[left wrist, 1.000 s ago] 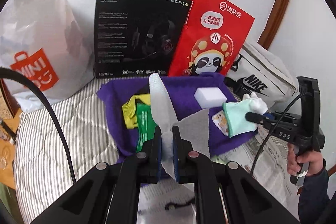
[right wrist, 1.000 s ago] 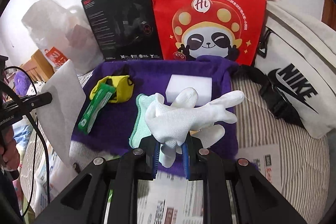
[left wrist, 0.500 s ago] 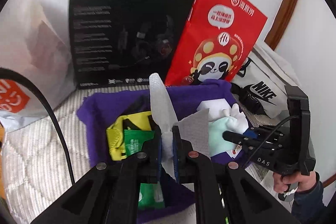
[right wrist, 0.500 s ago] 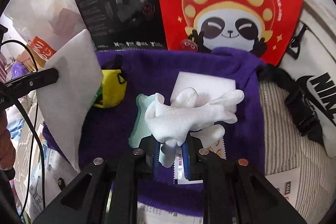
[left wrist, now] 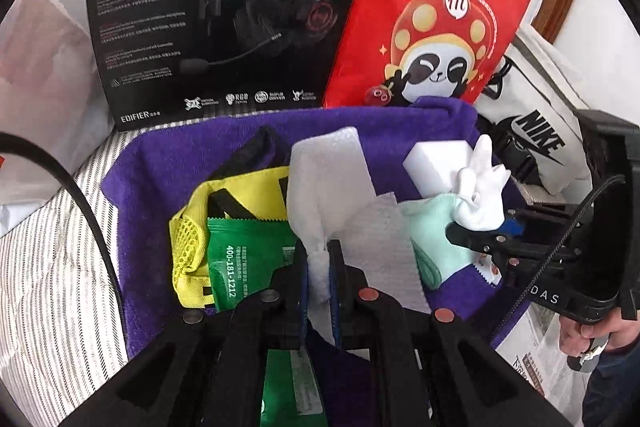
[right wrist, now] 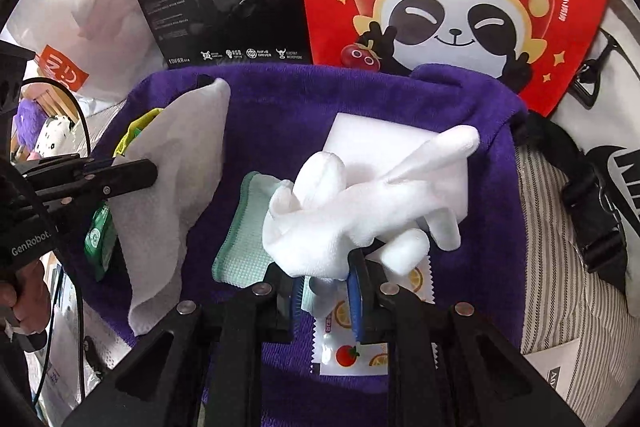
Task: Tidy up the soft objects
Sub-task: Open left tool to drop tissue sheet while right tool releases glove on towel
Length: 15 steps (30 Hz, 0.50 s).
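Observation:
My left gripper (left wrist: 320, 263) is shut on a white thin cloth (left wrist: 332, 179), held over the purple towel (left wrist: 168, 155). It also shows in the right wrist view (right wrist: 152, 171) with the cloth (right wrist: 176, 163) hanging from it. My right gripper (right wrist: 326, 279) is shut on a white glove (right wrist: 360, 199), above a mint cloth (right wrist: 244, 247) and a white sponge block (right wrist: 372, 143). The right gripper also shows in the left wrist view (left wrist: 452, 229), glove (left wrist: 480, 187) upright. A yellow mesh pouch (left wrist: 192, 227) and green packet (left wrist: 244, 267) lie on the towel.
A black headset box (left wrist: 216, 11) and a red panda bag (left wrist: 436, 11) stand behind the towel. A white Nike bag (left wrist: 536, 135) lies right, a white plastic bag (right wrist: 76, 19) left. A fruit-print sachet (right wrist: 352, 339) lies under my right gripper. Newspaper (left wrist: 532, 347) lies at the near right.
Both grippers have moved forward over the purple towel, each still holding its item. The white cloth now hangs flatter, over the yellow pouch and green packet.

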Each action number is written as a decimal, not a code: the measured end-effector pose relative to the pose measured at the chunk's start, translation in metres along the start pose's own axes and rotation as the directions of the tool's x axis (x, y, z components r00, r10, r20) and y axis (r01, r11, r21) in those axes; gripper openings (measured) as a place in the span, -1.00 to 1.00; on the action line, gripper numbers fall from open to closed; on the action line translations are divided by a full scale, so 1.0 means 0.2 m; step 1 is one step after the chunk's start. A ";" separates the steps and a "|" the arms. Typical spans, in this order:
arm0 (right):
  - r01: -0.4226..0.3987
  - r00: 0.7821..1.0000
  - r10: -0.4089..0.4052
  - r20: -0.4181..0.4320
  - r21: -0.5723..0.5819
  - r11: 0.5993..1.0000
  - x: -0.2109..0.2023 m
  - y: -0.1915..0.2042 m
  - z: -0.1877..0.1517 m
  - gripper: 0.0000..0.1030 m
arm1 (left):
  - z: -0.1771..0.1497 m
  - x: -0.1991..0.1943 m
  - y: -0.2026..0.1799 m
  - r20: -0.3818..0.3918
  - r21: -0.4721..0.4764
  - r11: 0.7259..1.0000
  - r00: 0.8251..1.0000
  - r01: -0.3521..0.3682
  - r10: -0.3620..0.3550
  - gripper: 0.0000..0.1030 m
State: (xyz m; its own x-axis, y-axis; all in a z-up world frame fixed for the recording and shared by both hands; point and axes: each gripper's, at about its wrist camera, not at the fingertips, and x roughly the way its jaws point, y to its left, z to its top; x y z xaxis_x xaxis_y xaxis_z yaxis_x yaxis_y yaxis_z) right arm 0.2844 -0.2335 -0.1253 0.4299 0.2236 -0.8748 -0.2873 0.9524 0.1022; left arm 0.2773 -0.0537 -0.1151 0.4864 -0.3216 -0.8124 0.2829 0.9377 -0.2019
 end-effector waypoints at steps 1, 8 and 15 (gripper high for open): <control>0.001 1.000 -0.001 0.000 -0.002 1.000 0.00 0.00 0.00 -0.62 | 0.00 0.00 0.00 -0.004 0.001 1.000 1.000 -0.001 0.001 -0.82; -0.026 1.000 0.026 -0.004 -0.005 1.000 0.02 -0.01 0.01 -0.49 | 0.00 -0.01 0.00 -0.020 0.002 1.000 1.000 0.000 0.000 -0.73; -0.025 1.000 0.025 -0.013 -0.033 0.999 -0.02 0.01 -0.01 0.12 | -0.02 -0.05 -0.02 -0.039 0.007 1.000 0.999 0.012 -0.012 -0.34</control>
State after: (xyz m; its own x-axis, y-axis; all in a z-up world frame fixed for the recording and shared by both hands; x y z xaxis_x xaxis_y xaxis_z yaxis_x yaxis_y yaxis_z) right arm 0.2812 -0.2327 -0.1228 0.4116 0.2447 -0.8779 -0.3260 0.9391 0.1089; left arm 0.2678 -0.0543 -0.1094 0.4507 -0.3277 -0.8304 0.2950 0.9326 -0.2079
